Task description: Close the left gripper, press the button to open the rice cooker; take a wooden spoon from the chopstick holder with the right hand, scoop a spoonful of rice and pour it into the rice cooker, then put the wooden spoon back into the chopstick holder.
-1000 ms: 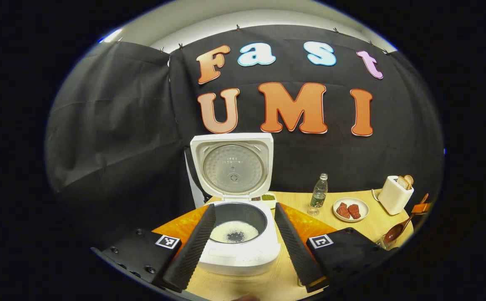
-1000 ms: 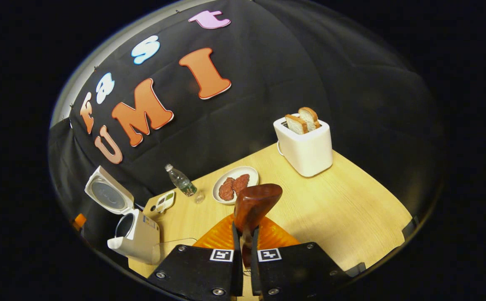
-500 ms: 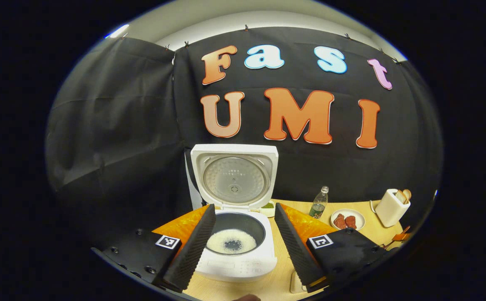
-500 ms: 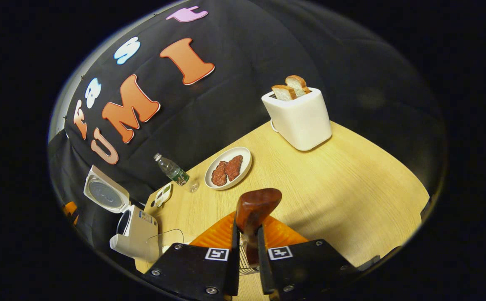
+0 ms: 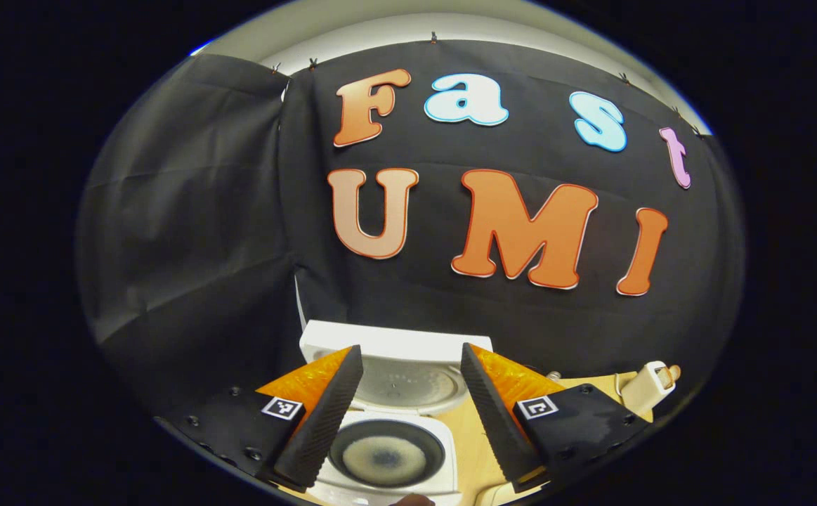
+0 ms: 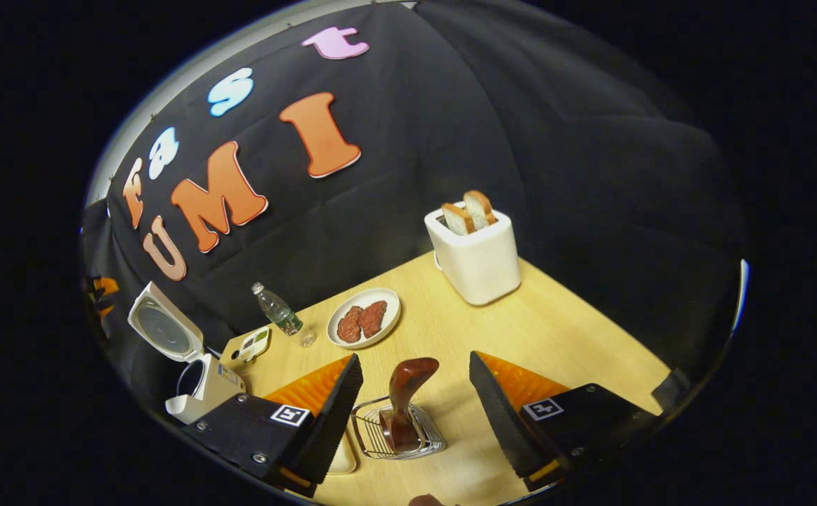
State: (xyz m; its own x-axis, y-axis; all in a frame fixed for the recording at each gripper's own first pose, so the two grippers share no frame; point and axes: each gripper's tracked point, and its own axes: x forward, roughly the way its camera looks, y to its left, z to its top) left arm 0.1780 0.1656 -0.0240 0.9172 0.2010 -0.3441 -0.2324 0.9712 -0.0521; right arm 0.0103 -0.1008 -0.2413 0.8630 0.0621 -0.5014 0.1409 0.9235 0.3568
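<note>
In the right gripper view the dark wooden spoon point(image 6: 408, 383) stands bowl-up in the wire chopstick holder point(image 6: 397, 430) on the table. My right gripper point(image 6: 412, 383) is open above it, one finger on each side, touching nothing. The white rice cooker point(image 6: 201, 379) stands far left with its lid point(image 6: 162, 329) raised. In the left gripper view the rice cooker point(image 5: 387, 450) is straight below, lid point(image 5: 401, 365) up, a thin layer of rice point(image 5: 386, 453) in the dark pot. My left gripper point(image 5: 408, 397) is open above it and holds nothing.
On the wooden table point(image 6: 563, 330) stand a white toaster point(image 6: 475, 256) with two bread slices, a plate of red meat point(image 6: 364, 327), a water bottle point(image 6: 276, 309) and a small condiment tray point(image 6: 253, 344). The toaster point(image 5: 650, 383) sits low right in the left gripper view.
My right gripper has let go of the spoon, opened wide and drawn back; the spoon now stands in the holder. My left gripper has risen and tilted up, so the cooker sits lower in its view.
</note>
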